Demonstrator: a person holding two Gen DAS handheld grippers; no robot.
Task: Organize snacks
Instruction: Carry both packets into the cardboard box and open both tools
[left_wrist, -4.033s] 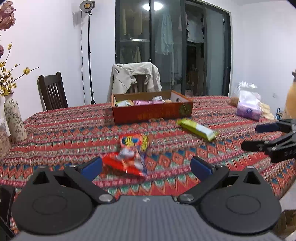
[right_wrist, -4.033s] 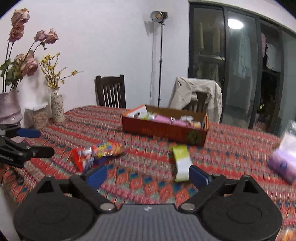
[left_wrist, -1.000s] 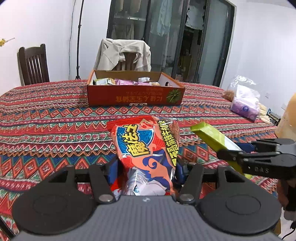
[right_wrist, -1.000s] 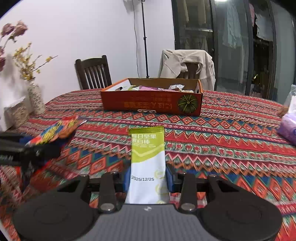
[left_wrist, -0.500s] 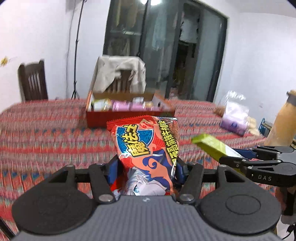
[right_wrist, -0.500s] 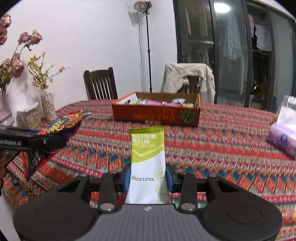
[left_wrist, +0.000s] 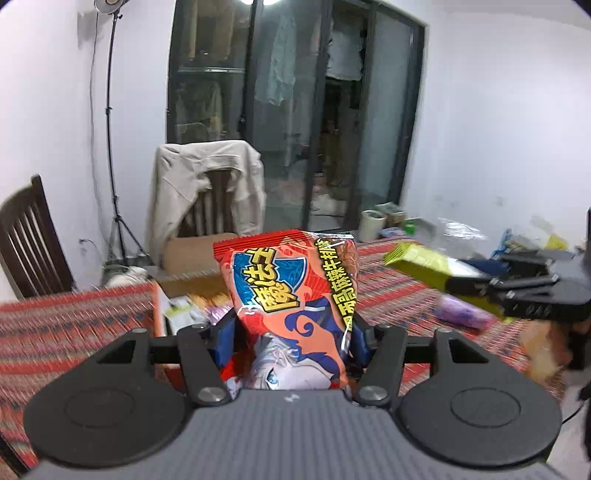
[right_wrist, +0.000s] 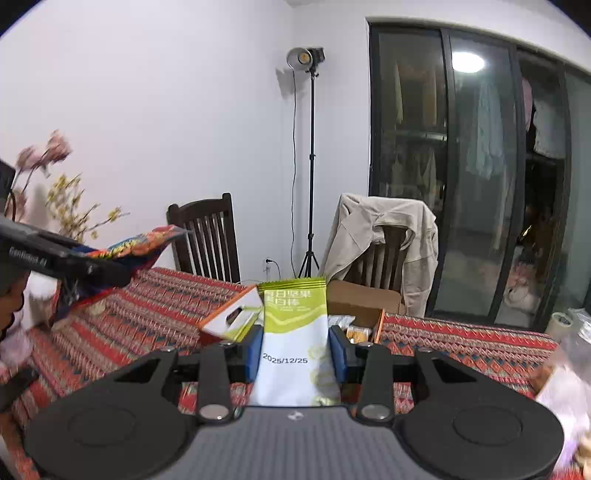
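Observation:
My left gripper (left_wrist: 291, 334) is shut on a red snack bag (left_wrist: 291, 299) with blue and yellow print, held upright in the air. My right gripper (right_wrist: 297, 350) is shut on a green-and-white snack bar packet (right_wrist: 295, 332). Both are close above the open orange cardboard box (right_wrist: 227, 319), which holds several snacks (left_wrist: 184, 308). In the left wrist view the right gripper (left_wrist: 517, 286) with the green packet (left_wrist: 417, 264) is at the right. In the right wrist view the left gripper (right_wrist: 70, 260) with the red bag (right_wrist: 136, 245) is at the left.
The table has a red patterned cloth (right_wrist: 461, 339). Two wooden chairs (right_wrist: 207, 236) stand behind it, one draped with a beige jacket (right_wrist: 384, 236). A light stand (right_wrist: 310, 158) is at the wall. Flower vases (right_wrist: 55, 177) stand at left. Purple and clear bags (left_wrist: 461, 314) lie at right.
Both grippers have moved forward and up with their snacks, from mid-table to just over the orange box. Both stay shut on their packets.

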